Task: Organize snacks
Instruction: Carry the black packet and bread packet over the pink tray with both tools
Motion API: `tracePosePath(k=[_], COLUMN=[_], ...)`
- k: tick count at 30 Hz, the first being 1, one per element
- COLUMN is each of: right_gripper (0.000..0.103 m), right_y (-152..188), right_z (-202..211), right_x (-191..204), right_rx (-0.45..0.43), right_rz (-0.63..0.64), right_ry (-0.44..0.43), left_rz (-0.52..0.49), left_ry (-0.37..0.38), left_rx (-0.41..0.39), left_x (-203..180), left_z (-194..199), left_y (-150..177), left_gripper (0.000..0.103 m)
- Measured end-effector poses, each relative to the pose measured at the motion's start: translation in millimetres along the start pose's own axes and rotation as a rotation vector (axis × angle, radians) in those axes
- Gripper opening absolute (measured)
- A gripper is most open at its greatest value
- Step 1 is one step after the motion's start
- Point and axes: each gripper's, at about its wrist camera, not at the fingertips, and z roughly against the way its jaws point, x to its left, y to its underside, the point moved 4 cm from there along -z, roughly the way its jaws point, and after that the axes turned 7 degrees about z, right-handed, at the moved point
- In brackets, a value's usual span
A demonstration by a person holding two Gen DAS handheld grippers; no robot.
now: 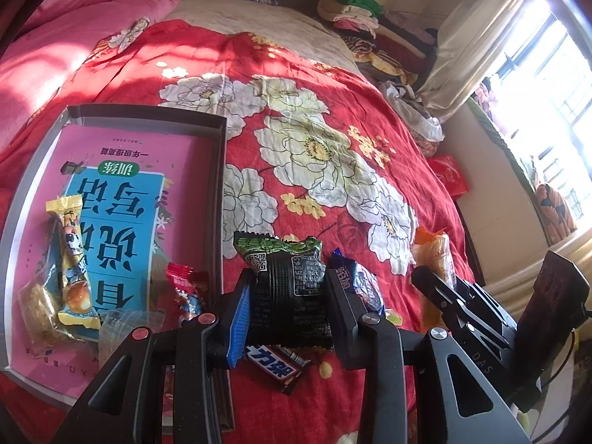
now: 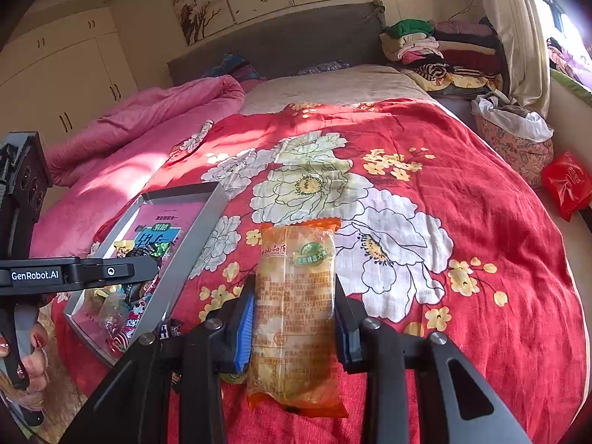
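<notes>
The left hand-held gripper (image 1: 286,296) grasps a black snack packet (image 1: 286,288) above the bed (image 1: 333,192), beside the right edge of the grey tray (image 1: 218,170). The right hand-held gripper (image 2: 294,318) grasps an orange-trimmed snack packet (image 2: 296,307) over the bedspread.

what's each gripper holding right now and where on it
Left gripper clamps the black-and-green snack packet across its middle, by its side edges. Right gripper clamps the orange-ended clear packet mid-length, by its long sides.

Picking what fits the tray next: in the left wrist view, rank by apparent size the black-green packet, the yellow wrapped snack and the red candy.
1. black-green packet, though nearness inflates it
2. yellow wrapped snack
3. red candy
</notes>
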Motion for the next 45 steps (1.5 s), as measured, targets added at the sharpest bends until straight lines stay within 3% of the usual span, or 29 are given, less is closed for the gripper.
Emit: tracePosePath(k=[13, 22, 45], right_gripper=[0.036, 0.036, 0.036], right_y=[-6, -3, -2], right_z=[14, 10, 8], right_x=[43, 89, 142], right_rx=[-0.071, -0.058, -0.055], right_rz=[0.067, 0.156, 0.212], right_ry=[-0.077, -0.145, -0.215], left_rz=[0.067, 0.104, 0.164], left_ry=[-0.020, -0.026, -0.068], left_rx=[-0.067, -0.104, -0.165], left_x=[42, 67, 128], left_z=[34, 55, 98], left_y=[-11, -15, -13], left_gripper=[0.038, 0.038, 0.038])
